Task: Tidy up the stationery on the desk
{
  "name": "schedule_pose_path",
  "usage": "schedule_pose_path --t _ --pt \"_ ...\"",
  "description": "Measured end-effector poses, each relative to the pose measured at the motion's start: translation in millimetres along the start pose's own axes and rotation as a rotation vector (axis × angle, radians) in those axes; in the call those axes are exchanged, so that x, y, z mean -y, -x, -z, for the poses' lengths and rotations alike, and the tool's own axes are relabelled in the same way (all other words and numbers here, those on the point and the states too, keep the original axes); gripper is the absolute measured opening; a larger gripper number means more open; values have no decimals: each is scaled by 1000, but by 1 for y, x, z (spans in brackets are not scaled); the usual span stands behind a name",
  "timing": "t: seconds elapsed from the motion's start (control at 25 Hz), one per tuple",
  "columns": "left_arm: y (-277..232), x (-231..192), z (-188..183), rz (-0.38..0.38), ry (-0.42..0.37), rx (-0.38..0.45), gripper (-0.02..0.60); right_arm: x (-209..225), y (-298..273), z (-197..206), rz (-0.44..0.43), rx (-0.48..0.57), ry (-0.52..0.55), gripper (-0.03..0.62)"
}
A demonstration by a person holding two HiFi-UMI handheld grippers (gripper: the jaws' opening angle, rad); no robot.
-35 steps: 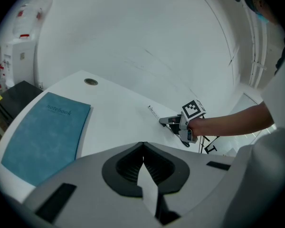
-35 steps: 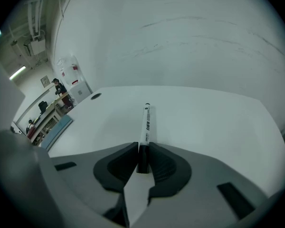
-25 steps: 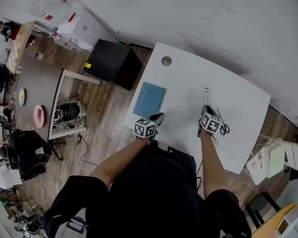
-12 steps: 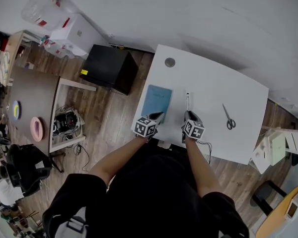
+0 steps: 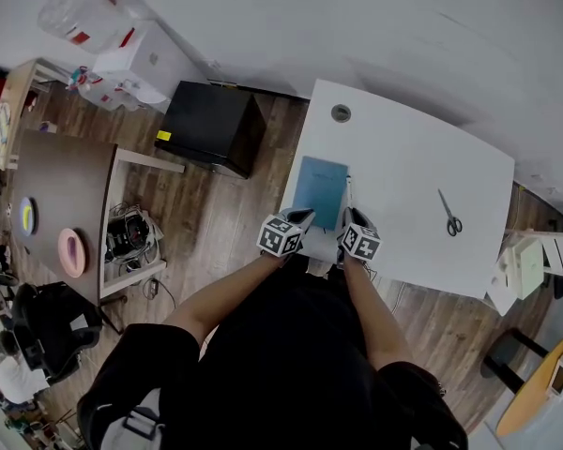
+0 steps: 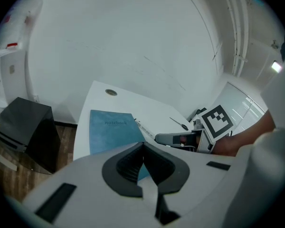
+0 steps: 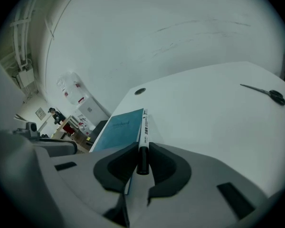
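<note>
Right gripper (image 7: 142, 152): clamped shut on the black end of a white marker (image 7: 143, 125), with the rest of the barrel sticking straight out ahead.
Left gripper (image 6: 143, 150): jaws pressed together with nothing in them, parked at the near edge of the desk (image 5: 403, 172), just left of the other one.
Marker spot: right alongside the right edge of the blue notebook (image 5: 320, 189) and parallel to it. Touching or a hair apart, hard to call. Can't tell either whether resting on the desk or hanging just above it.
What just changed: a second ago, way over on the right half beside the scissors (image 5: 450, 214), well clear of the notebook. Half a second ago, about midway. Now carried all the way across and lined up with the book.
Scissors: flat on the right side, well apart from both grippers, seemingly in the same place on the desk as before.
Meaning for the tidy-up: looks like gathering everything next to the notebook. Marker leg basically done, bar the release.
Next, probably: open up, back off without knocking the marker out of line, then head back right for the scissors.
Worth watching: rolling away on release, given that round barrel.
</note>
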State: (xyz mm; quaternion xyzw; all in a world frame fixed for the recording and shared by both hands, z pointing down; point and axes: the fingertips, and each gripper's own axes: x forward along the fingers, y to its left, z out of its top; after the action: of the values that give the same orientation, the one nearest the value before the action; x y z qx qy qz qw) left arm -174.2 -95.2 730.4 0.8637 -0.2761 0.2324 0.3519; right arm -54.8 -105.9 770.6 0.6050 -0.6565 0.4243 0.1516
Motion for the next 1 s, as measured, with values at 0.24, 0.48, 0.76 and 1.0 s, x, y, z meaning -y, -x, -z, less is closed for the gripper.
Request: schedule_pose_path --t 0.24,0.48,0.76,1.0 --pt "16 -12 9 20 -20 -7 14 -18 -2 11 33 -10 80 80" --pt "19 -15 9 35 -29 -2 14 -15 -3 19 43 -22 86 80" --pt "21 -19 11 37 -27 1 14 -22 -9 20 4 -20 44 80" --pt "19 -10 10 49 -25 -1 14 -28 -3 19 -10 -20 79 80"
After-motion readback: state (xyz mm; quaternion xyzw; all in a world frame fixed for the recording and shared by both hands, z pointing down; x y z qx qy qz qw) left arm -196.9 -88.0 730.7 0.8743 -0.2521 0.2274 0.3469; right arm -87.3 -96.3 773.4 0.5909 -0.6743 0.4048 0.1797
